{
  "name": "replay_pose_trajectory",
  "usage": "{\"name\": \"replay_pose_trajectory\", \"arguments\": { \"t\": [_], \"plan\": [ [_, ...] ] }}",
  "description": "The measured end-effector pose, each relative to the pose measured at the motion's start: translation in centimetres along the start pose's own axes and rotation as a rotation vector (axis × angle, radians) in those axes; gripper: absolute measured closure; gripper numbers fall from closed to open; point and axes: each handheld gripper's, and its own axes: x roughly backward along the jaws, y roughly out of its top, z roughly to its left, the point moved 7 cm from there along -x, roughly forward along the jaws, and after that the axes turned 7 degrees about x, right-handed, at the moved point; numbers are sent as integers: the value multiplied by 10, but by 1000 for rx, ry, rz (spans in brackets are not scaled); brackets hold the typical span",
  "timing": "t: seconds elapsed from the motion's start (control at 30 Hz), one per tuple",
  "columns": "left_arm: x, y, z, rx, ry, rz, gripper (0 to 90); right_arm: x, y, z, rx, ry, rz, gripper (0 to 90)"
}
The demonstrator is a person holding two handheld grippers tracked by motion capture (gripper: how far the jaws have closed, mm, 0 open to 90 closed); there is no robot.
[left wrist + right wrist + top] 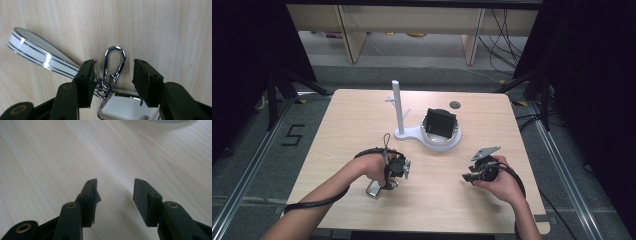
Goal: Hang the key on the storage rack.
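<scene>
The left gripper (113, 72) hangs low over a keyring (113, 75) on the table (352, 115), its jaws standing wide with the silver snap hook (115, 61) and the tangle of small rings between them, the pads clear of the metal on both sides. Beneath the jaws lies a white fob (125, 106) with a chrome edge, and a white strap loop (37, 53) with thin dark stripes runs off to the side, flat on the wood. In the high view the keyring (374, 188) lies near the table's front edge, just under the left gripper (404, 170). This looks like the moment around a pick-up or a set-down of the keyring (which of the two cannot be told from a still). If it is a pick-up, the next move calls for closing squarely on the snap hook or the ring cluster, low enough that the thin metal does not slip out sideways. The likely goal is the white stand (398, 107) with its upright post and small pegs, at the middle of the table; its round tray (447, 142) holds a dark box-like thing (441, 122). The right gripper (115, 192) waits with its jaws wide and empty over bare wood, well apart from the keyring; in the high view the right gripper (469, 176) sits at the table's right front. The table is pale wood with rounded corners and a small dark hole (455, 105) near its far edge. Around it are grey floor, black stands and cables, and light furniture legs at the back.
</scene>
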Motion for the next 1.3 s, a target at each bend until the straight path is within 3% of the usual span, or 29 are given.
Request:
{"name": "replay_pose_trajectory", "arguments": {
  "t": [0.2, 0.27, 0.37, 0.5, 0.53, 0.67, 0.97, 1.3],
  "plan": [
    [0, -1, 2, -26, 14, -3, 577, 0, 0, 0, 15, 9, 11, 550],
    [0, 0, 3, -46, 41, 7, 614, 0, 0, 2, -6, 6, 19, 551],
    [0, 2, 0, -81, 69, 9, 634, 0, -1, 0, 13, 8, 10, 551],
    [1, 4, -3, -80, 67, -5, 639, 0, -1, 2, -21, -1, 13, 551],
    [1, 4, -3, -85, 73, -4, 639, 0, -1, 0, 7, 7, 2, 551],
    [2, 5, -5, -94, 81, 0, 636, 0, -1, 0, 7, 7, 2, 551],
    [-6, 0, -6, -93, 40, 19, 626, 0, -2, -1, 18, 11, 13, 550],
    [-6, -3, -7, -75, 18, 36, 730, -1, -2, 0, -4, 4, 11, 549]
  ]
}}
